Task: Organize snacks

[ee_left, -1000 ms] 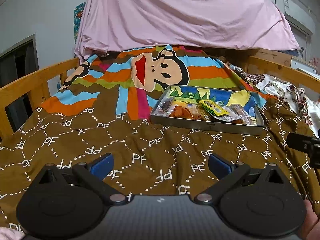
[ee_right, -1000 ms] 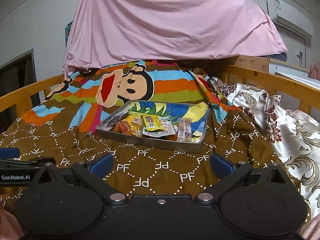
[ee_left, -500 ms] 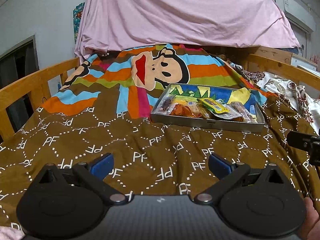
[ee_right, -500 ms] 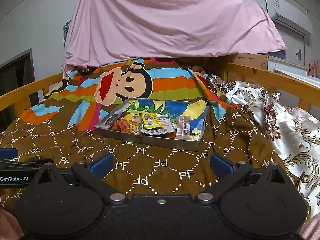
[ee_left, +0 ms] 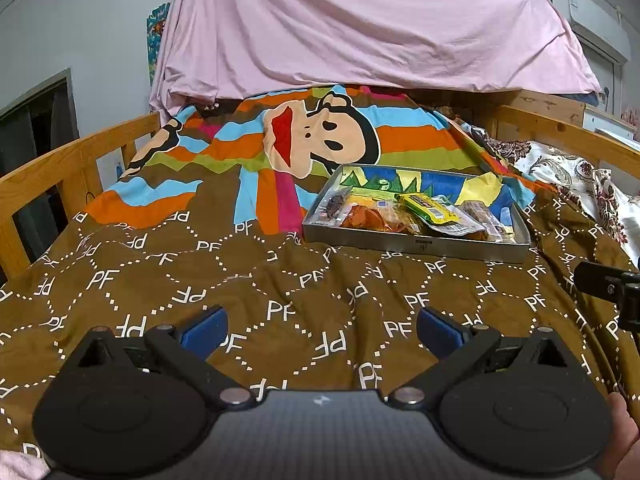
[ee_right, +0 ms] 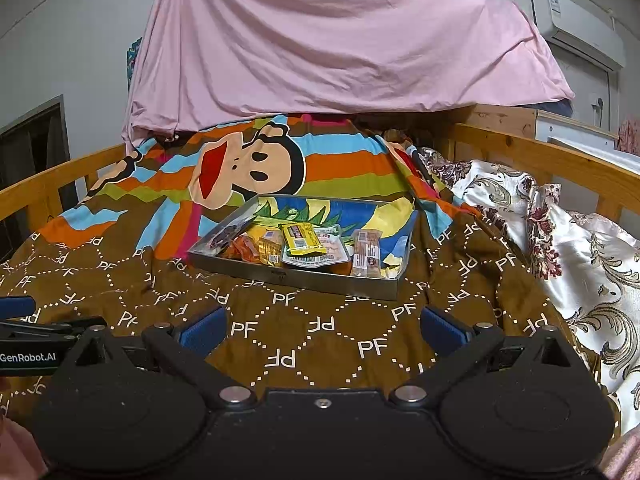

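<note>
A grey metal tray (ee_left: pixel 416 245) (ee_right: pixel 296 278) sits on the brown bedspread, holding several snack packets. A yellow bar (ee_left: pixel 426 206) (ee_right: pixel 298 238) lies on top, with orange packets (ee_left: pixel 366 218) (ee_right: pixel 244 248) to its left and a pale bar (ee_right: pixel 366 254) to its right. My left gripper (ee_left: pixel 320 330) is open and empty, well short of the tray. My right gripper (ee_right: pixel 322 330) is open and empty, also short of the tray. The left gripper's side shows at the left edge of the right wrist view (ee_right: pixel 24 340).
The brown "PF" bedspread (ee_left: pixel 200 272) (ee_right: pixel 320 332) covers the bed. Wooden rails (ee_left: pixel 52 172) (ee_right: pixel 560 168) run along both sides. A pink sheet (ee_left: pixel 360 28) hangs behind. A floral quilt (ee_right: pixel 580 248) lies on the right.
Both grippers have drifted slightly; the tray sits a little lower in both views. Both stay open and empty.
</note>
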{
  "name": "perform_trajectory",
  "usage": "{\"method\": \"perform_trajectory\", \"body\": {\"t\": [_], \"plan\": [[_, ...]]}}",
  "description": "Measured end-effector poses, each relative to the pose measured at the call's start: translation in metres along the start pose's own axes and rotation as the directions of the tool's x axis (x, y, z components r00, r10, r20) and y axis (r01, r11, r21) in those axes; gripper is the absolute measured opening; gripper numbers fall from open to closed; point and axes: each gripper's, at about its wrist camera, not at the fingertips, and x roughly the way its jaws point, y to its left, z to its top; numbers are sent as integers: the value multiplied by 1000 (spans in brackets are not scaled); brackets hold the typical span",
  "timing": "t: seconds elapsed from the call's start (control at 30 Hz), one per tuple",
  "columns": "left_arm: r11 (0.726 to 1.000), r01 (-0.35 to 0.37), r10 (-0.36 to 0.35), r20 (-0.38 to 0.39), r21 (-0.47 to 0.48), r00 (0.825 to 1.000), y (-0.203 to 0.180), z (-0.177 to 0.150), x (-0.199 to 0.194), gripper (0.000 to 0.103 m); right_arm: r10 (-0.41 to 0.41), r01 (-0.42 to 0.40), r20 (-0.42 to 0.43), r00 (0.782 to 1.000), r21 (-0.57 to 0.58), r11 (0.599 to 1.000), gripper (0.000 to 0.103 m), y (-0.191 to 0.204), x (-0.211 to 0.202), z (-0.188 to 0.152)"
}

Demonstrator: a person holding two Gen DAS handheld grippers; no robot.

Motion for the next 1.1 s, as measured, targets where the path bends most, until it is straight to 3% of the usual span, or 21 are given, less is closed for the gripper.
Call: {"method": "perform_trajectory", "body": {"t": [0.83, 1.1], "plan": [[1000, 1, -1, -14, 5, 1000, 1, -4, 2, 103, -1, 1, -3, 1000, -1, 1000, 102, 0, 1, -1], [1000, 8, -7, -64, 13, 998, -1, -2, 5, 103, -1, 1, -4, 1000, -2, 1000, 102, 0, 1, -1]]}}
